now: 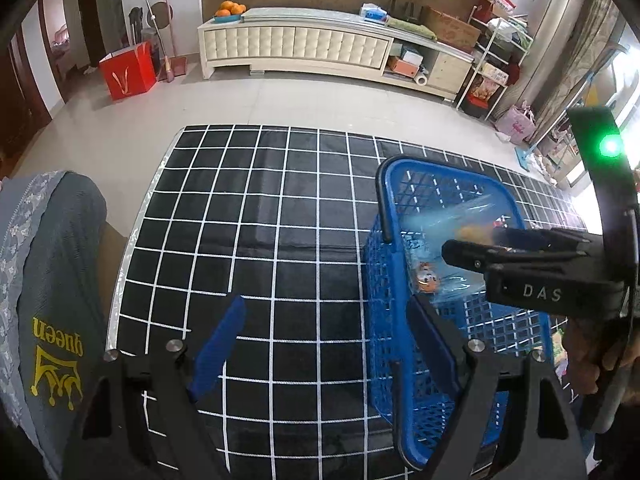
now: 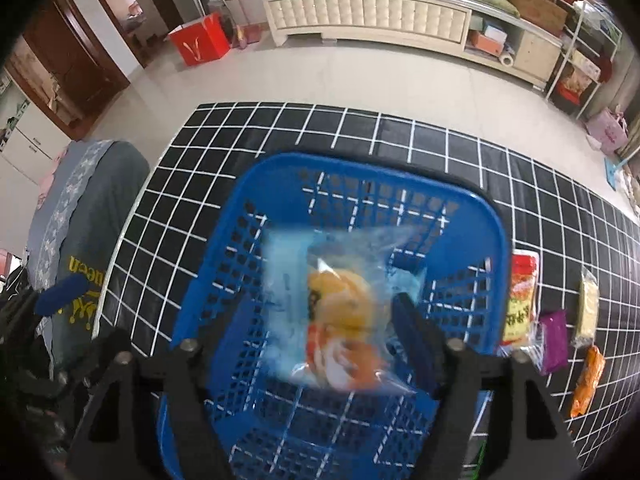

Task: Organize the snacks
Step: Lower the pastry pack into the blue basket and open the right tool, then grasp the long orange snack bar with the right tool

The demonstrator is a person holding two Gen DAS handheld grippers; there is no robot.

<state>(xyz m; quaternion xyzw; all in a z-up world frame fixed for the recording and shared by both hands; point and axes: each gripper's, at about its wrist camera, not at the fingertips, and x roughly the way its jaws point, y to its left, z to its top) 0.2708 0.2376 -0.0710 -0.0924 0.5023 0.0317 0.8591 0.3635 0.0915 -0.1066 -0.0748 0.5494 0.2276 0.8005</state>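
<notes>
"DAS" marks the right gripper [image 1: 472, 254], apart above the blue basket [image 2: 460, 216]; blurred snack bag [image 2: 340, 316] inside; left gripper [image 1: 320, 344] apart beside basket; "queen" cushion [image 1: 52, 280] left

Both wrist fisheyes tilt steeply down over the checked black mat [image 1: 260, 240] toward the cream cabinet [image 1: 296, 46] at 12 o'clock. The left view stands beside the blue basket [image 1: 384, 288], at its 3 o'clock. The right view hangs close above it [image 2: 280, 184]. Both share mat, basket, cabinet.
</notes>
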